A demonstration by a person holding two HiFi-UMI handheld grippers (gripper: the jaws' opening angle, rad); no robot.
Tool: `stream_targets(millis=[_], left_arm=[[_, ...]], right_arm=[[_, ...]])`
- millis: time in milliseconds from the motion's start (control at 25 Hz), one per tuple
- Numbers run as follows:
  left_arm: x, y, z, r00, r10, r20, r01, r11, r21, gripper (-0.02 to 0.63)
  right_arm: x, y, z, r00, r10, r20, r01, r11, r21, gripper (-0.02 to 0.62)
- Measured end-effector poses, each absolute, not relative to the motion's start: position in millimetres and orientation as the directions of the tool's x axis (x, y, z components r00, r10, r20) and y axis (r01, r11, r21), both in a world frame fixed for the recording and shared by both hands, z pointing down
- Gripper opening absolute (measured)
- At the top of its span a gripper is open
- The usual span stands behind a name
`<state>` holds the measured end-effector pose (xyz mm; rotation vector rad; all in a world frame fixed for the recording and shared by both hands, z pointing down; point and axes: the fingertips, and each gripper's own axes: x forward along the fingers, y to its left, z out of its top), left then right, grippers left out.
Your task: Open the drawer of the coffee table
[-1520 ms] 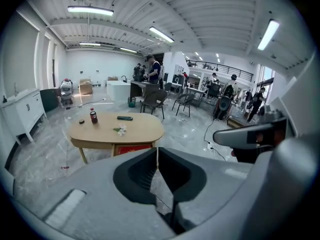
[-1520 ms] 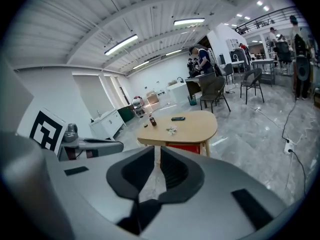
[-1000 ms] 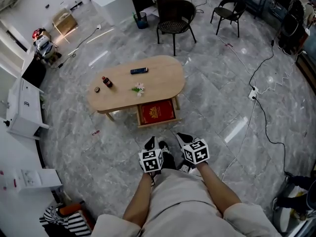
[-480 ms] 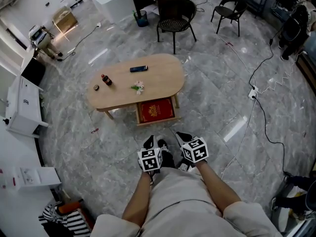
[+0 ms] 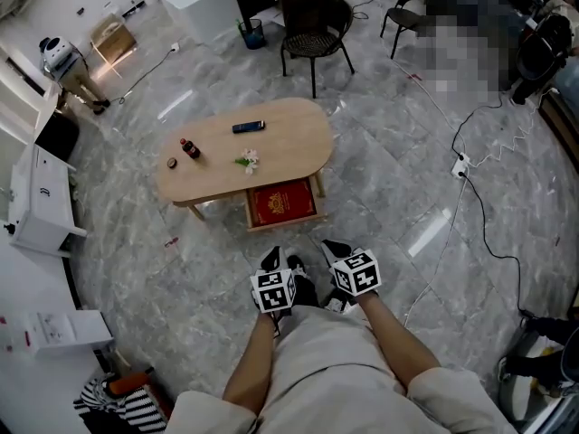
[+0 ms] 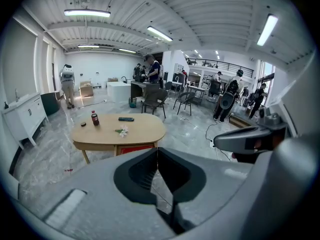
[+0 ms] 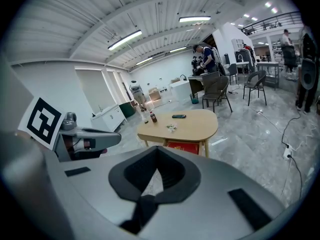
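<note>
I am keeping the left tongs (image 5: 274,260) and right tongs (image 5: 336,248) pressed fully together and empty, well short of the surface (image 5: 291,141). The drawer (image 5: 288,223) is staying pulled out beneath its near edge, so opening looks done.

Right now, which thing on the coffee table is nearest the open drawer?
The white flower, by the near edge; the bottle and remote lie farther off.

Lab hall: strip lights (image 6: 87,13), floor cables (image 5: 485,230)
</note>
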<state>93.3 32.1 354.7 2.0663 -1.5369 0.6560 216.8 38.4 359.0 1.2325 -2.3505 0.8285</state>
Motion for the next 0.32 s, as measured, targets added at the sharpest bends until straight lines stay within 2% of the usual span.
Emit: stream_targets(millis=[320], left_arm=[[91.1, 28.7, 350.6, 0.256, -0.733, 0.630, -0.962, -0.255, 0.093, 0.011]], right_arm=[[217.9, 36.2, 356.8, -0.548, -0.626, 0.555, -0.836, 0.433, -0.336, 0.015]])
